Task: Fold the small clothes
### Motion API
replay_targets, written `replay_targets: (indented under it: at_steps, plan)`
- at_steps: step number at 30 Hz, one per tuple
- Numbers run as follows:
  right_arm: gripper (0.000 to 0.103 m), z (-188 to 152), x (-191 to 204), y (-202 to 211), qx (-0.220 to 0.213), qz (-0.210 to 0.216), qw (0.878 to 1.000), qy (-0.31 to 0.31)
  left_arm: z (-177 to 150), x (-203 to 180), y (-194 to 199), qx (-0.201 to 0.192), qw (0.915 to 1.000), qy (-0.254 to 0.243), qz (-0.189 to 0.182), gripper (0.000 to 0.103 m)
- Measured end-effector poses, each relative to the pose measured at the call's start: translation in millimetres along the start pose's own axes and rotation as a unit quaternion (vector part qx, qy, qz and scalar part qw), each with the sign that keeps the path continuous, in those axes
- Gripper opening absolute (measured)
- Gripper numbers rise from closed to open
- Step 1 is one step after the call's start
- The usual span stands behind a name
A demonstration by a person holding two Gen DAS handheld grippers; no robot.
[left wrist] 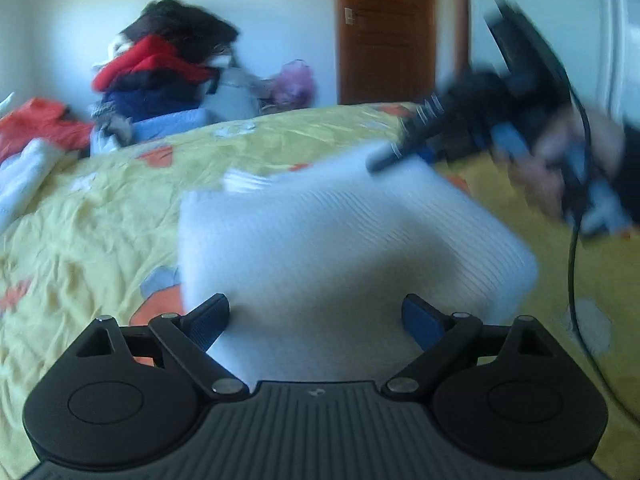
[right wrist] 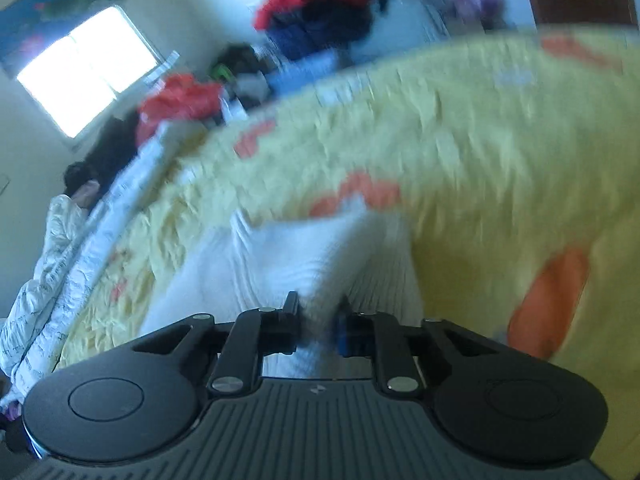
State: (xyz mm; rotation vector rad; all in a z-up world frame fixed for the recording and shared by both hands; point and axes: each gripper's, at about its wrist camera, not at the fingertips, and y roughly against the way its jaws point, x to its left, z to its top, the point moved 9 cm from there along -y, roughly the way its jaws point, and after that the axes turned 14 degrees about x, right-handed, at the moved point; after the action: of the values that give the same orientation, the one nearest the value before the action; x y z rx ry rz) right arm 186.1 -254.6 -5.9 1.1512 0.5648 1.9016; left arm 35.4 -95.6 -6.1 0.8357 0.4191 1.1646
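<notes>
Right gripper pinches the white garment's edge.
Left gripper, jaws apart, hovers over the cloth on the yellow bedspread; the blurred lift is probably for a fold.

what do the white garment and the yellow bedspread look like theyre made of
The white garment looks like a soft ribbed knit, probably cotton: fine parallel ridges run across its matte surface, and it bunches where the right gripper pinches it. The yellow bedspread seems a thin woven fabric, perhaps cotton, matte, with many small creases and printed orange patches. Motion blur leaves the exact weave open.
</notes>
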Motion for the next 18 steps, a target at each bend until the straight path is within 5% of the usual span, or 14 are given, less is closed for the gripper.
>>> replay_targets:
  at_steps: [5,7,9,11,13,16,18]
  plan:
    - [0.017,-11.8,-28.1,-15.8,0.003,-0.034,0.999,-0.008,2.8,-16.7,-16.1,-0.011,0.9988,-0.034,0.035,0.095]
    - [0.040,-16.1,-21.1,-6.3,-0.013,-0.049,0.999,-0.006,2.4,-9.0,-6.2,-0.016,0.9994,-0.021,0.022,0.095]
    - [0.053,-18.2,-13.4,11.2,-0.036,-0.076,0.996,0.002,1.2,3.7,10.5,-0.033,0.9994,0.002,0.014,0.095]
    - [0.052,-23.0,3.7,39.4,-0.087,-0.084,0.993,0.012,5.3,18.7,26.5,-0.062,0.9976,0.024,0.021,0.095]
    - [0.053,-33.2,27.2,52.1,-0.100,-0.040,0.994,0.019,13.5,30.6,32.2,-0.084,0.9949,0.034,0.046,0.095]
    - [0.053,-57.4,53.2,40.1,-0.081,-0.016,0.996,0.036,26.2,36.8,7.6,-0.055,0.9955,0.021,0.074,0.094]
    - [0.048,-75.1,46.0,14.9,-0.046,-0.038,0.997,0.039,21.9,29.0,-16.6,-0.032,0.9979,0.005,0.057,0.094]
